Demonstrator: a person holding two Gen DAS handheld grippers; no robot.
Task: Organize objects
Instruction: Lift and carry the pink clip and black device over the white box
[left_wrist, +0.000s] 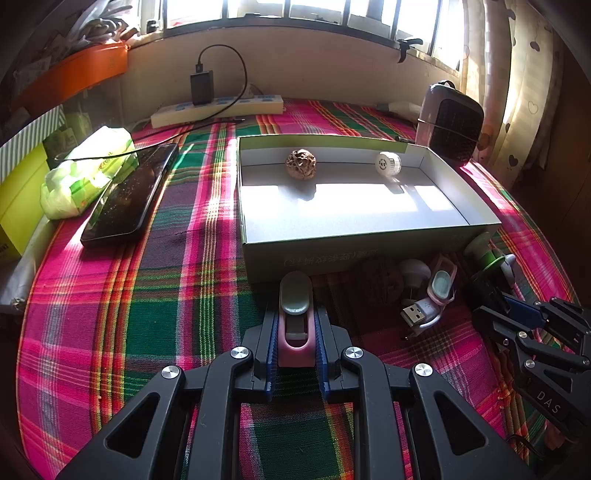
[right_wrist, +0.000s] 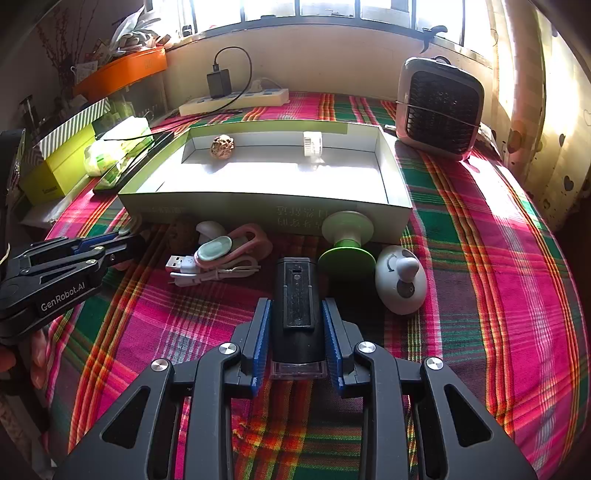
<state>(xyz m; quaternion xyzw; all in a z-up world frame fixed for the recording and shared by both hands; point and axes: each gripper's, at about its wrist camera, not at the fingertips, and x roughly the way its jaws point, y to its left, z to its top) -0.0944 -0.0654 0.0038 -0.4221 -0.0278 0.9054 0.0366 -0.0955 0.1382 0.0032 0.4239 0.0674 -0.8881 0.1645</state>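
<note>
Nearest the left wrist camera, the left tongs (left_wrist: 295, 343) are closed on a pink clip-shaped gadget with a grey-green pad (left_wrist: 294, 317), their blue pads pressing its two sides while it lies on the plaid cloth of the worktop (left_wrist: 147, 325), just in front of the near wall of the open cardboard box (left_wrist: 369, 247). From the right wrist camera, the right tongs (right_wrist: 293, 336) are clamped on a black cylindrical device with a clear near end (right_wrist: 295, 314), pads against both its flanks, also just short of the box. Inside the box, by its far wall, sit a walnut (left_wrist: 300, 164) to the left and a small white cap-like cylinder (left_wrist: 388, 163) to the right, well apart. Between the two tongs, close to the box's near wall, lie a second pink clip (right_wrist: 229, 247) resting on a white USB cable (right_wrist: 207, 269), with a small white rounded piece (right_wrist: 209, 229) just behind them. Right of the black device stand a green and white spool-shaped thing (right_wrist: 345, 240) and, beside it, a white egg-shaped gadget (right_wrist: 400, 280). Left of the box a dark phone (left_wrist: 129, 195) leans on a tissue pack (left_wrist: 88, 173); a power strip (left_wrist: 218, 109) with a plugged-in black charger lies by the far wall, and a small fan heater (right_wrist: 439, 110) stands at the far right.
</note>
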